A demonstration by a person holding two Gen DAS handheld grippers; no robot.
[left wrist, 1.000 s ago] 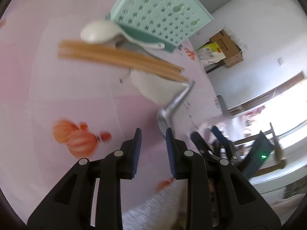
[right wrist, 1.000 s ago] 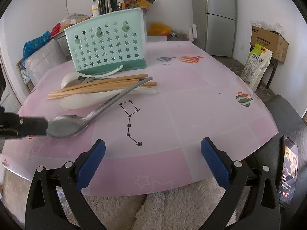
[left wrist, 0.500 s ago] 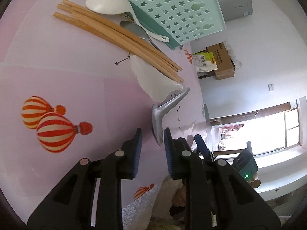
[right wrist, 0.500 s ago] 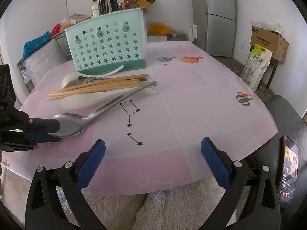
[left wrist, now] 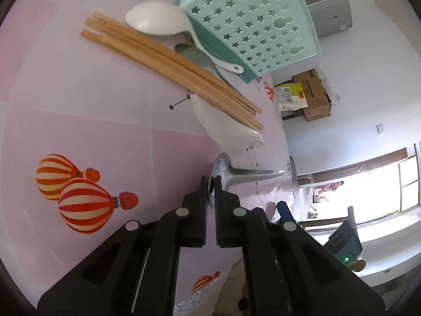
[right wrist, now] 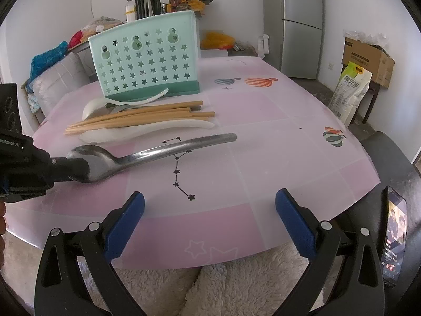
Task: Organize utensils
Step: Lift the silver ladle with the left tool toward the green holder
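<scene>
Left tongs (left wrist: 210,184) pinching shiny curved steel spoon (right wrist: 147,155) bowl

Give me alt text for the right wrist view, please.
The left claw pinches the bowl of a metal spoon on the pink table. Behind it lie wooden chopsticks and white spoons before a mint utensil holder. The right claw hangs open and empty.
</scene>
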